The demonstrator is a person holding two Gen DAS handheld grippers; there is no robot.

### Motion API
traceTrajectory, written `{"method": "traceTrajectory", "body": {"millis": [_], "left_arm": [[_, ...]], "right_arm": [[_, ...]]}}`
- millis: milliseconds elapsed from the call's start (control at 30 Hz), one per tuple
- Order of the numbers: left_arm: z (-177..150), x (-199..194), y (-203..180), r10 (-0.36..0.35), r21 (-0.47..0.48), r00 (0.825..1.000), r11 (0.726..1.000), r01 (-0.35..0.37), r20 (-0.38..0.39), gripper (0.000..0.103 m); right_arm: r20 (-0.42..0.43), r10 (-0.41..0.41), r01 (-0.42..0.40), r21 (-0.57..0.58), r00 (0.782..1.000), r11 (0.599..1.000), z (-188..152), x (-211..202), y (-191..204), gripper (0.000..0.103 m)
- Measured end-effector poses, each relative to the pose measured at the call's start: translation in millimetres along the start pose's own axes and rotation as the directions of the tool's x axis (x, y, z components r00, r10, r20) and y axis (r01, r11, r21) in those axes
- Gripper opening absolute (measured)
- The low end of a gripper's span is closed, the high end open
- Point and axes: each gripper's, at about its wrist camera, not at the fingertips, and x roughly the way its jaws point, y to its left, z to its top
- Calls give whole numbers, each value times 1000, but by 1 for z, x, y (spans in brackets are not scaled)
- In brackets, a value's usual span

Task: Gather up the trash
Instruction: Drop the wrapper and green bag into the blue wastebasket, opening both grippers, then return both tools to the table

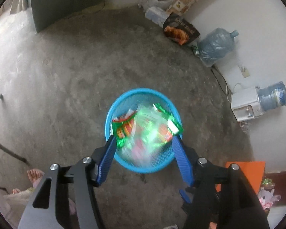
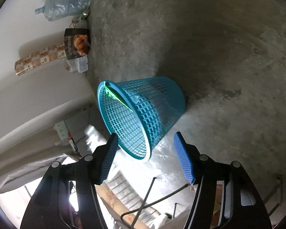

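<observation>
Open left hand-held gripper (image 1: 144,143) hovers directly above the bin (image 1: 112,114), blurred wrappers (image 1: 148,126) between; right hand-held gripper (image 2: 145,143), open, empty, is beside it.

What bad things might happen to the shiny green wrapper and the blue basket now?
1. The wrapper is blurred between the open jaws of the left gripper above the basket. One corner pokes past the rim, so it might catch there or slide out onto the floor.
2. The basket looks light, and both grippers are close to it. A bump from the right gripper might tip it over.
</observation>
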Motion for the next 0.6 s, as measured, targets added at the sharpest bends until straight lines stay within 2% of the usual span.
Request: {"method": "traceTrajectory", "body": {"millis": [167,300,400,500,600], "left_arm": [[-6,-22,6,44,15,998,999,-45,37,66],[-10,-55,7,52,13,996,998,-53,78,69],[-16,-85,4,32,27,994,999,-35,103,74],[-31,-114,8,-39,4,996,999,38,84,76],[-52,-148,14,-82,9,994,997,82,79,81]], "right_arm": [[-18,-29,29,-4,999,1000,-8,1,-6,59],[-18,-86,84,-121,996,989,-23,2,14,59],[-27,-139,129,-240,990,962,-41,5,37,59],[-26,-186,162,-375,982,913,-64,6,65,63],[-39,-219,175,-475,975,863,-89,7,86,66]]}}
